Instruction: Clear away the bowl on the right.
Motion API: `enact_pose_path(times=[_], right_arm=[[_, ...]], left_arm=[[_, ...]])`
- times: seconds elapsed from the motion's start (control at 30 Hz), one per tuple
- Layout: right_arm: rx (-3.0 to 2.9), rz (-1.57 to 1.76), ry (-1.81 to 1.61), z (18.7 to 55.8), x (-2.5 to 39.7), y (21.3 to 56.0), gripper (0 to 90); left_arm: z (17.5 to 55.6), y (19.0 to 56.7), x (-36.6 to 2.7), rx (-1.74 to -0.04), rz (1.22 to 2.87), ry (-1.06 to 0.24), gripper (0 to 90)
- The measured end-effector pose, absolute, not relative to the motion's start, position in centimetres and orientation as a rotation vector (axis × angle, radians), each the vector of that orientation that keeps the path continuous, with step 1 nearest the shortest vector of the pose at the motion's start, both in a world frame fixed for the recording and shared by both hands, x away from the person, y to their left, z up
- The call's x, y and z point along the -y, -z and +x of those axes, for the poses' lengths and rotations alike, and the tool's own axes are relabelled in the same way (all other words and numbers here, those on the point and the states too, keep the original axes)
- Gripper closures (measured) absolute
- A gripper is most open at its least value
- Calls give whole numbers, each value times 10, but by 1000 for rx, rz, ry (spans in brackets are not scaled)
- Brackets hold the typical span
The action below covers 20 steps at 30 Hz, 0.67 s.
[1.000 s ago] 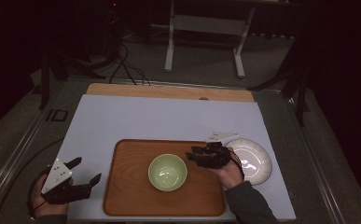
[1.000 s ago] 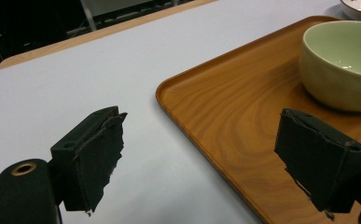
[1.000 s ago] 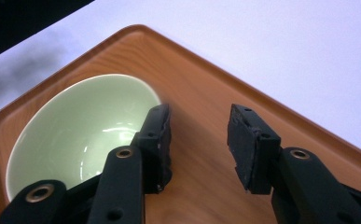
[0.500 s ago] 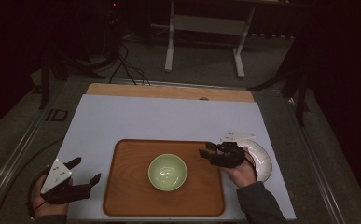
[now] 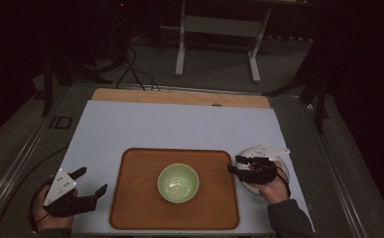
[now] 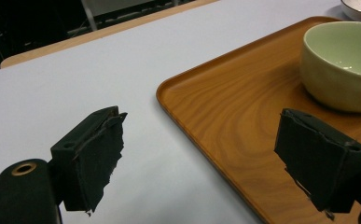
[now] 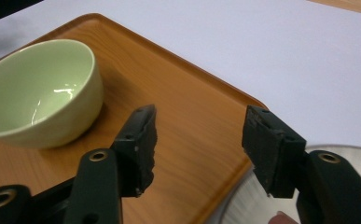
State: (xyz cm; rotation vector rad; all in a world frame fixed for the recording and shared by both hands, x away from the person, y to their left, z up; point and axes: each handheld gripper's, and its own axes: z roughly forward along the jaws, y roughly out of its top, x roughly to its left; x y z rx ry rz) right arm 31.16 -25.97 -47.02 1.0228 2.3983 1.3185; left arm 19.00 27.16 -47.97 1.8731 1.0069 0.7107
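From the high view, my left gripper (image 5: 88,182) sits nearest, at about 8 o'clock on the table, the hand (image 5: 48,218) curled around its body and the grey three-cornered plate facing up; its jaws point toward 2 o'clock and are spread wide with nothing between them. In the left gripper view they frame the near-left corner of the wooden tray (image 6: 225,116) and the white mat (image 6: 99,79) beside it. My right hand (image 5: 274,189) comes in at about 4 o'clock, wrist bent so that the right gripper (image 5: 236,165) aims toward 9 o'clock, low over the seam between the tray's right edge and the white plate (image 5: 284,171). I see its jaws parted and empty in the right gripper view, one over the tray's wood, the other over the plate's rim (image 7: 355,154). The plate lies on the mat just beside the tray, partly under my hand. Farther in, the pale green bowl (image 5: 178,182) stands upright near the middle of the tray, apart from both grippers. I can read no brand, label or writing on anything here.
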Motion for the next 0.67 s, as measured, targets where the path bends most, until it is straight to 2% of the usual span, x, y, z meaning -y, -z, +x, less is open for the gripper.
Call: enact_pose_path(times=[0.07, 0.67], right_arm=[[-2392, 1013, -1326, 310, 266, 472, 386], [-2296, 1066, -1343, 298, 310, 482, 187]], left_arm=[[190, 480, -271, -1007, 1873, -710, 151], [196, 484, -270, -1026, 1896, -699, 149]])
